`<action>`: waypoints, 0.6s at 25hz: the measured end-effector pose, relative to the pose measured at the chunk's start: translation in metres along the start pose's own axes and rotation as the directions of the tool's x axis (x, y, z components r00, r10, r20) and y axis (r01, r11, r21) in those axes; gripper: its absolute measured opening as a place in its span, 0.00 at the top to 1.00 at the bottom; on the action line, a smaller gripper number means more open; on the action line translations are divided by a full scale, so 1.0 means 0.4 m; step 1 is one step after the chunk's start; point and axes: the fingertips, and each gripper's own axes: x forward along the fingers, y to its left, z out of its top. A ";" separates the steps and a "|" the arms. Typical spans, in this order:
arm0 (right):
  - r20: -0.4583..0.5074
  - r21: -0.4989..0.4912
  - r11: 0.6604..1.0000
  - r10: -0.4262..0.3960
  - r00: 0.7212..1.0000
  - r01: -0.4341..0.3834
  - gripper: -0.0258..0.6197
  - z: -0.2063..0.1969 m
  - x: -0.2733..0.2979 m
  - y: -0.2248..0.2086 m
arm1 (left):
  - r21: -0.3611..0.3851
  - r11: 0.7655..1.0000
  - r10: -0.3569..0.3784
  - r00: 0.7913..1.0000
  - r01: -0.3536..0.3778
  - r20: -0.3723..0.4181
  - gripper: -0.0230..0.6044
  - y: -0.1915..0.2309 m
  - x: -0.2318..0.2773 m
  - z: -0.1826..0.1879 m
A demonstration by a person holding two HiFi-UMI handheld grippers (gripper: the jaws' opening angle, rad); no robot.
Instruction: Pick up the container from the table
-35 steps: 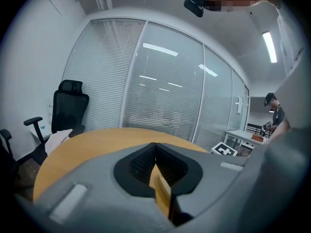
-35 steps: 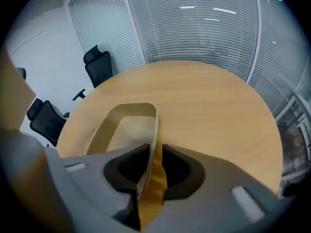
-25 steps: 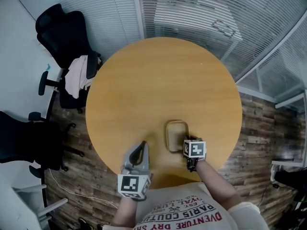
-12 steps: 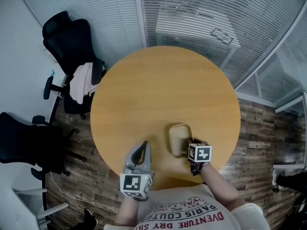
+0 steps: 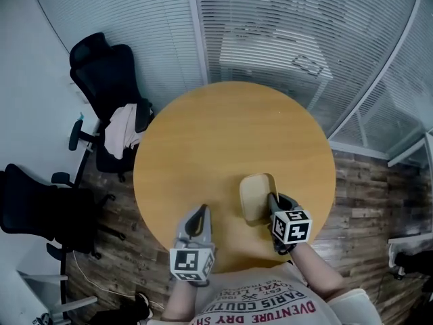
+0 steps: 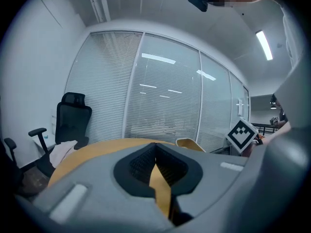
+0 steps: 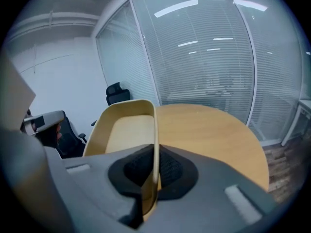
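While clamped by one wall, container (image 5: 258, 196): tan shallow tray, rounded corners, empty; over the near right part of the table (image 5: 223, 134), tilted, apparently lifted clear of the top, though underside not shown.
Side wall (image 7: 154, 125): thin, seen edge-on between the pads; judged light and a little flexible, likely to bow or pivot under a one-sided pinch.
Surface: smooth and plain; slip risk judged moderate if tipped further.
Hold point: along the long right-hand wall, one pad inside, one outside; judged enough for an empty tray; a deeper bite toward the base should resist swinging.
Right gripper (image 7: 154, 159): closed tight on that wall, nothing else between the pads.
Left gripper (image 6: 155, 147): tips together, nothing between them; over the near edge of the table, left of the container and apart from it.
Surroundings: office chairs (image 5: 101, 66) at the left, pale cloth (image 5: 124, 128) draped on one; blinds (image 5: 284, 19) behind glass beyond the table.
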 end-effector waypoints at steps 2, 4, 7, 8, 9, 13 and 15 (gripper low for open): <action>0.068 -0.038 0.999 0.012 0.998 -0.009 0.95 0.047 -0.030 0.019 | 0.011 1.000 0.001 1.000 -0.001 0.010 0.95 -0.002 -0.006 0.016; 0.133 -0.097 0.995 0.031 0.991 -0.018 0.95 0.088 -0.059 0.042 | 0.022 1.000 0.002 1.000 -0.002 0.017 0.95 -0.004 -0.013 0.031; 0.209 -0.157 0.987 0.057 0.976 -0.024 0.95 0.134 -0.101 0.075 | 0.038 0.999 0.001 1.000 -0.002 0.029 0.95 -0.007 -0.022 0.052; 0.231 -0.163 0.986 0.066 0.971 -0.028 0.95 0.148 -0.115 0.085 | 0.042 0.999 0.001 0.999 -0.003 0.034 0.95 -0.009 -0.025 0.058; 0.251 -0.165 0.986 0.074 0.965 -0.033 0.95 0.162 -0.129 0.095 | 0.043 0.999 0.002 0.999 -0.004 0.038 0.95 -0.009 -0.028 0.063; 0.333 -0.154 0.986 0.120 0.935 -0.072 0.95 0.205 -0.186 0.133 | 0.040 0.999 0.011 0.999 -0.013 0.052 0.95 -0.011 -0.043 0.074; 0.361 -0.160 0.984 0.138 0.922 -0.084 0.95 0.213 -0.213 0.147 | 0.037 0.999 0.012 0.999 -0.014 0.052 0.95 -0.015 -0.050 0.073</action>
